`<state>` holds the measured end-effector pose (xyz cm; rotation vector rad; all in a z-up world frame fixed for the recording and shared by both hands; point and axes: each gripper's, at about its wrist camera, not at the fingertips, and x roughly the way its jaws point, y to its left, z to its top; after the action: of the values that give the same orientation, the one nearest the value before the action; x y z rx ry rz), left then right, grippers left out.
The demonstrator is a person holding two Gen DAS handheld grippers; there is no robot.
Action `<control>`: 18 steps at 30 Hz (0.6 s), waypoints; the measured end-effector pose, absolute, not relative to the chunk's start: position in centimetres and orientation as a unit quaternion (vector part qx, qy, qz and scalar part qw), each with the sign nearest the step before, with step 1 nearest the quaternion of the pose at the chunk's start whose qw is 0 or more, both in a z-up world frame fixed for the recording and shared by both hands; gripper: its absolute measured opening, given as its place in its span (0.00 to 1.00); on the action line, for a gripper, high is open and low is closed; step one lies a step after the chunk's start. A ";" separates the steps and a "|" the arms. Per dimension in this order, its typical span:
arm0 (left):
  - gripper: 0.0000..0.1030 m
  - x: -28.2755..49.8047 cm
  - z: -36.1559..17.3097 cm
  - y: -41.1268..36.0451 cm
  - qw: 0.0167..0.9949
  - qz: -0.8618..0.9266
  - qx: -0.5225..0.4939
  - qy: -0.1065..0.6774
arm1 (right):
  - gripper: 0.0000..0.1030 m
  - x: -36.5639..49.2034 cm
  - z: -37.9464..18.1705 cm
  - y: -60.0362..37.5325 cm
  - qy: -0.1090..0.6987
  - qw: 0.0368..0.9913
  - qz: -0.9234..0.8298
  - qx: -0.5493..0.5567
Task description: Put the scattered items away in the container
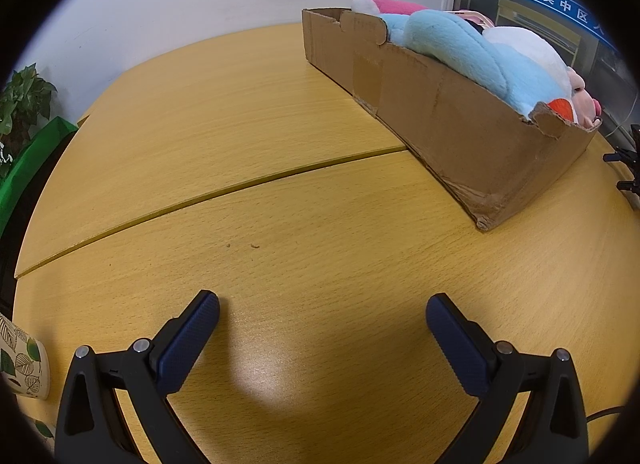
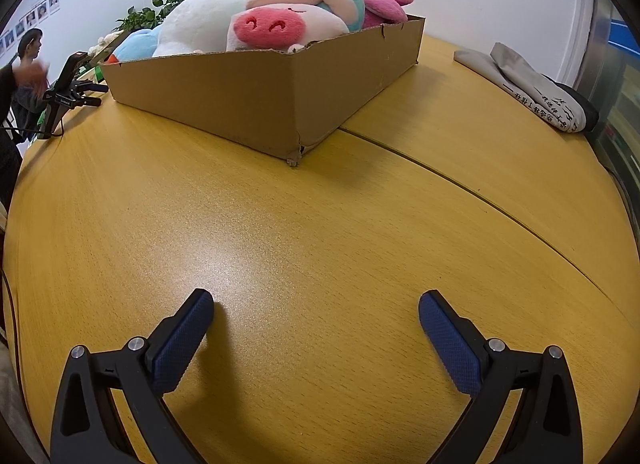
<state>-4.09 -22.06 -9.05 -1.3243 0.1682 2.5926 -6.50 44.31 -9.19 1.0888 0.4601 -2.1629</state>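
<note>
Both tools, left tool (image 1: 322,310) and right tool (image 2: 316,306), gape empty; cardboard box (image 2: 240,104) holds plush toys (image 2: 280,24).

Both wrist cameras are sitting low over the yellow wooden table (image 1: 280,112), facing the shared brown cardboard box (image 1: 460,120) (image 2: 224,100) from opposite corners.

A shallow, torn-rimmed cardboard box (image 2: 248,104) is set toward the table's far edge, heaped above its rim with plush toys: a pink-snouted pig (image 2: 280,30), a light blue toy (image 1: 472,52) and a pink one (image 2: 384,0).
</note>
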 end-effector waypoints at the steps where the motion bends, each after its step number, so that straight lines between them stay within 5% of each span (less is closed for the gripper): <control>1: 1.00 -4.1 -9.0 -22.1 0.112 0.883 -0.451 0.057 | 1.00 -6.5 -9.2 44.3 0.176 0.331 -0.828 0.417; 18: 1.00 -3.9 -8.7 -22.6 0.118 0.883 -0.450 0.061 | 1.00 -6.6 -9.5 43.6 0.176 0.325 -0.831 0.417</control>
<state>-3.93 -22.60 -8.74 -1.3177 0.1786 2.5823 -6.60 43.58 -9.51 1.0930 0.4603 -2.1778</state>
